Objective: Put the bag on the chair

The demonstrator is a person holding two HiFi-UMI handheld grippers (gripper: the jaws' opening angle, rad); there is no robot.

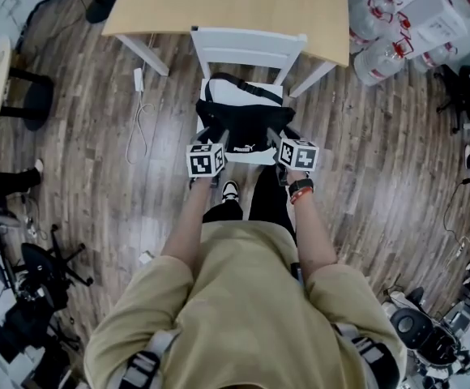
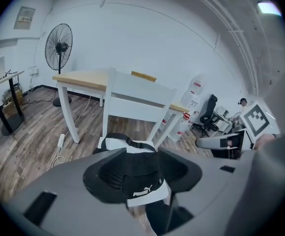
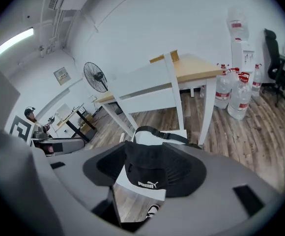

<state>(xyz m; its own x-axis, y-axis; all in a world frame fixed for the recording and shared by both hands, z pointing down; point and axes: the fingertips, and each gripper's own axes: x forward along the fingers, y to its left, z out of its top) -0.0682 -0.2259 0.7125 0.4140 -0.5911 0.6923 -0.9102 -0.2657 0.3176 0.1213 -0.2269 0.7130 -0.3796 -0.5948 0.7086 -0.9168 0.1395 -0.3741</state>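
Observation:
A black bag (image 1: 247, 120) with a white logo and a strap lies on the seat of a white chair (image 1: 247, 47). My left gripper (image 1: 216, 141) is at the bag's front left corner and my right gripper (image 1: 274, 141) at its front right corner. In the left gripper view the bag (image 2: 132, 173) fills the wide gap between the jaws of the left gripper (image 2: 145, 186), with the chair (image 2: 137, 95) behind it. The right gripper view likewise has the bag (image 3: 155, 166) in the wide gap of the right gripper (image 3: 147, 181). I see no pad pressing on the fabric.
A wooden table (image 1: 235, 2) with white legs stands right behind the chair. Water bottles (image 1: 377, 31) are at the back right, and a cable with a power strip (image 1: 138, 79) lies on the floor at the left. A standing fan (image 2: 59, 48) is beyond the table. Camera gear (image 1: 32, 290) is at the near left.

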